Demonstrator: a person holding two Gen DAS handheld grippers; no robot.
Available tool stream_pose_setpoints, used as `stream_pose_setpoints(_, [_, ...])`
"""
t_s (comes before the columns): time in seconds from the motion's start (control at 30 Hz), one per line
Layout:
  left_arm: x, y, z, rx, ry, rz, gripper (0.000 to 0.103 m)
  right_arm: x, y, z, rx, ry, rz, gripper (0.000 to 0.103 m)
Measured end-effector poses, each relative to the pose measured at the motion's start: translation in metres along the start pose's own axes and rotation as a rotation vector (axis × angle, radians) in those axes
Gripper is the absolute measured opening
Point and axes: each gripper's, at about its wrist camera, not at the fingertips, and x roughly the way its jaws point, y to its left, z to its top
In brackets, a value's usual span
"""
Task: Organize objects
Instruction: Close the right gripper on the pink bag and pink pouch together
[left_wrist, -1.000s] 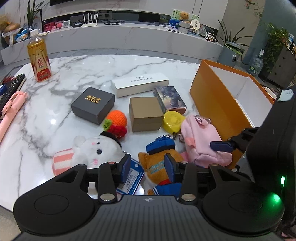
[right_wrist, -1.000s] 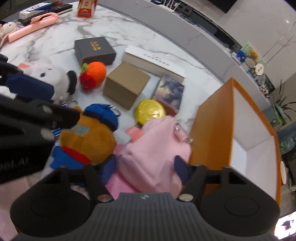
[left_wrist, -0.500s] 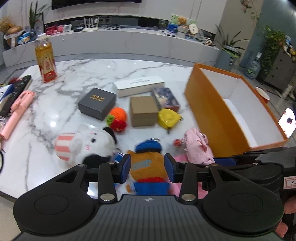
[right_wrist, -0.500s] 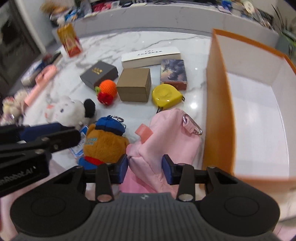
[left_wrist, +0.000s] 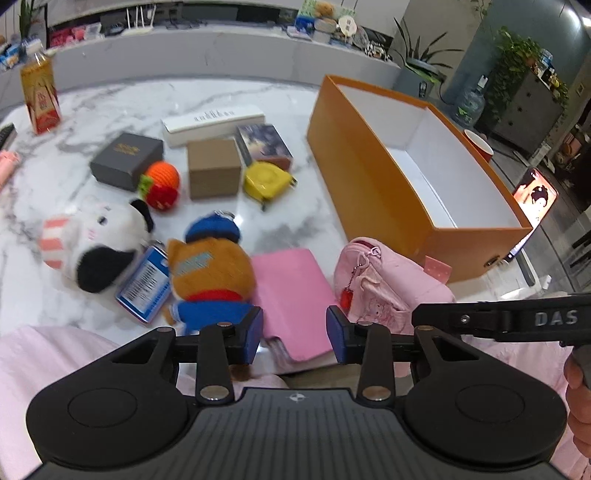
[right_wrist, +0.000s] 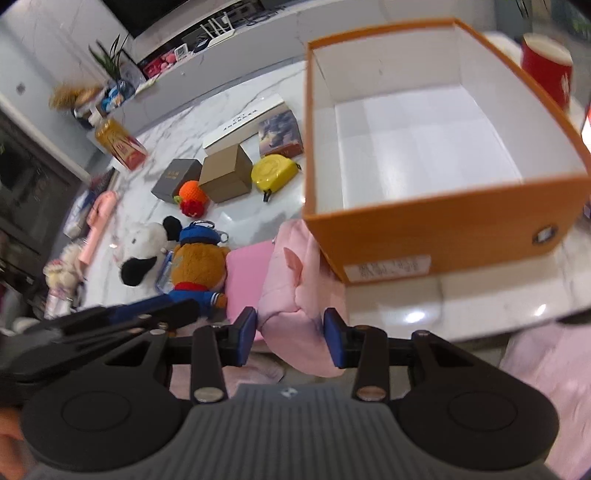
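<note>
Pink soft fabric is what I'm dealing with here: the small pink cloth pouch (right_wrist: 295, 295) with a metal clip is sitting between the blue pads of my right gripper (right_wrist: 290, 341), which is clamping its bunched lower end, right up against the near wall of the open orange cardboard box (right_wrist: 443, 232) with white lining. It's looking light and floppy, so I'm figuring it'll sag and fold rather than slip, and grabbing a thick fold near the middle seems safest. My left gripper (left_wrist: 294, 338) is hovering with fingers apart over the flat pink notebook (left_wrist: 291, 291), gripping nothing. The fuzzy orange plush toy in a blue cap (left_wrist: 210, 266) is lying on the glossy marble table (left_wrist: 280, 218), just beside the notebook.
</note>
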Motion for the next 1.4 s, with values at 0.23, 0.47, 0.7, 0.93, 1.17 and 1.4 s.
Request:
stream_pose_setpoints(0.23, [0.031,-0.007,0.001,-0.032,0.074,0.043,0.044,-0.004,-0.011,-0.006,-0.038,-0.006,-0.069,0.047])
stream_pose_setpoints(0.47, [0.049,-0.002,0.005,-0.099,0.133,0.072,0.055,0.011,0.006,-0.001,-0.291,-0.028,-0.161,0.07])
stream_pose_setpoints(0.7, [0.062,0.004,0.008,-0.161,0.168,0.059,0.067,0.021,0.023,0.011,-0.47,-0.016,-0.192,0.067])
stream_pose_setpoints(0.93, [0.075,0.005,0.012,-0.172,0.188,0.058,0.085,0.021,0.026,0.019,-0.483,0.023,-0.14,0.041])
stream_pose_setpoints(1.17, [0.077,-0.001,0.012,-0.127,0.142,0.066,0.075,0.026,0.008,0.019,-0.34,0.08,-0.08,0.033])
stream_pose_setpoints(1.4, [0.047,0.0,0.02,-0.113,0.033,0.044,0.025,0.024,0.002,0.008,-0.253,0.072,-0.052,0.032])
